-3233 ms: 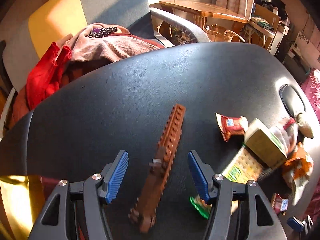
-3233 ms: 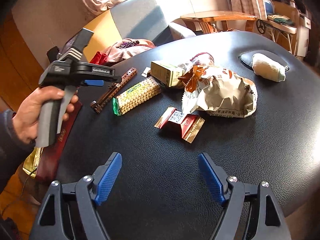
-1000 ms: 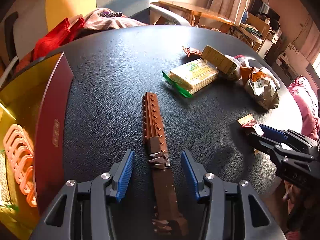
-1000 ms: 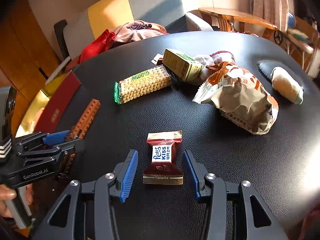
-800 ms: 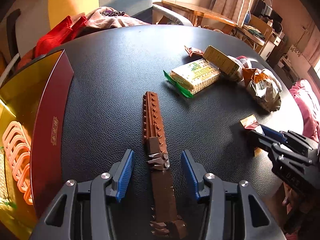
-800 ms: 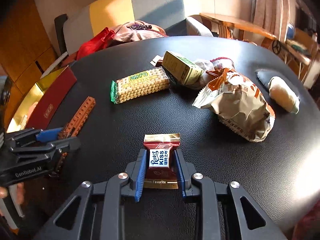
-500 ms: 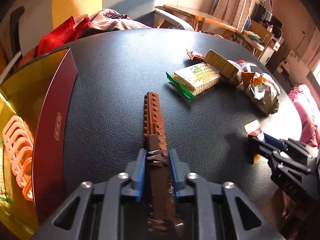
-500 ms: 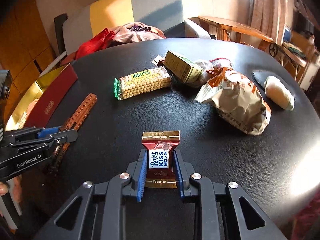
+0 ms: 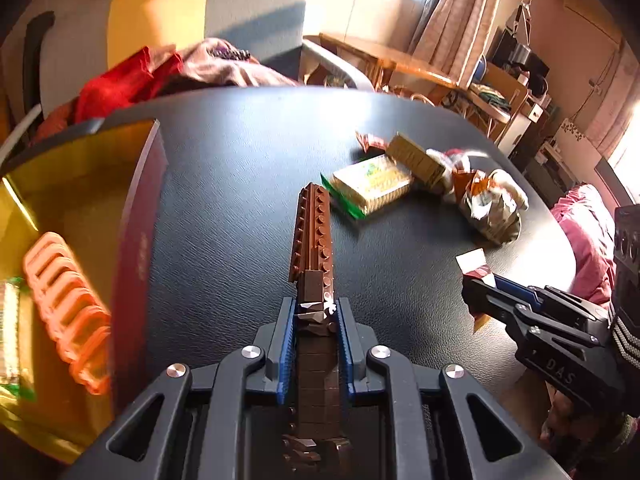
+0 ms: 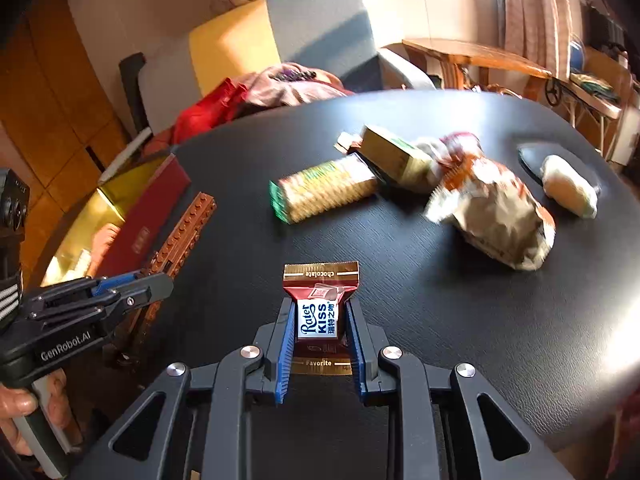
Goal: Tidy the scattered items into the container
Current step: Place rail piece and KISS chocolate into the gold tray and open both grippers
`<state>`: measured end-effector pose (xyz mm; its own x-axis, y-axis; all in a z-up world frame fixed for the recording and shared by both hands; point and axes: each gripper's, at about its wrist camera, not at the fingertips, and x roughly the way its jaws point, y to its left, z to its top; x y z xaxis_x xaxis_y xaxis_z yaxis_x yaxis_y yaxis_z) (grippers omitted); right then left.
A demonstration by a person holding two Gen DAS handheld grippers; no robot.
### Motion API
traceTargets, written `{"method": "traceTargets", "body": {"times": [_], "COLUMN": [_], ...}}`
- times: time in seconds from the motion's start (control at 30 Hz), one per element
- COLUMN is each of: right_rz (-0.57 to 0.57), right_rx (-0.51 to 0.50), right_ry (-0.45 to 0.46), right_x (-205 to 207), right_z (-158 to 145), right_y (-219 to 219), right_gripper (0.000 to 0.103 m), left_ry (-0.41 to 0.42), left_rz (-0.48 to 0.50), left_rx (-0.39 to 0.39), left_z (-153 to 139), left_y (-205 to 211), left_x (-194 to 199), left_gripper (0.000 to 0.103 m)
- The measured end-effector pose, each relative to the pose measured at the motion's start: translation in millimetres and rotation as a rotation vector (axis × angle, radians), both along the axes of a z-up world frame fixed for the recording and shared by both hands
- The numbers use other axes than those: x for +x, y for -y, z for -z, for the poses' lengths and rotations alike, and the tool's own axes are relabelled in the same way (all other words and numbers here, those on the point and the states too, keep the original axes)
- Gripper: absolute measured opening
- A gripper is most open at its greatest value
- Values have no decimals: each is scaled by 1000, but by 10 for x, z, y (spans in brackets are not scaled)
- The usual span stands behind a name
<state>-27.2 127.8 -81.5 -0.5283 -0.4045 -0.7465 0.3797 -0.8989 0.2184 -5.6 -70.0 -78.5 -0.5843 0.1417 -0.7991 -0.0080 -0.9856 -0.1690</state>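
Observation:
My left gripper (image 9: 314, 312) is shut on a long brown brick-built bar (image 9: 314, 232), held lifted over the black table (image 9: 240, 140); the bar also shows in the right wrist view (image 10: 188, 224). My right gripper (image 10: 320, 316) is shut on a red chocolate packet (image 10: 320, 300) and holds it above the table. The red box with a gold inside (image 9: 132, 216) stands at the left table edge and holds an orange ringed piece (image 9: 68, 304). A cracker pack (image 10: 324, 192), a yellow carton (image 10: 392, 156) and a crumpled snack bag (image 10: 492, 216) lie further back.
A white sock-like bundle (image 10: 568, 188) lies on a dark pad at the far right. An armchair with red and pink clothes (image 10: 256, 96) stands behind the table. A small red wrapper (image 9: 372, 142) lies by the carton.
Both grippers went from open around their items to shut on them. Both have since lifted: the bar's tip and the chocolate packet are off the table, and both views have risen.

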Motion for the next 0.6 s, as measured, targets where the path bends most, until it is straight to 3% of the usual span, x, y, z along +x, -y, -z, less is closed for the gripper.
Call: {"method": "traceTargets", "body": {"times": [0.3,0.6], "right_rz": [-178,-347], "right_rx": [-62,-100], "right_ry": [-73,-76], "right_x": [-55,-98], "right_z": [-416,-588], "right_y": [796,1812], "right_gripper": [24,24], "left_ry": [-56,-40], "left_rz": [-157,-357], "left_rx": [-13,-59], "left_z": [-324,-306], "left_y": [644,1531], "left_x": [187,340], "left_gripper": [19,19]}}
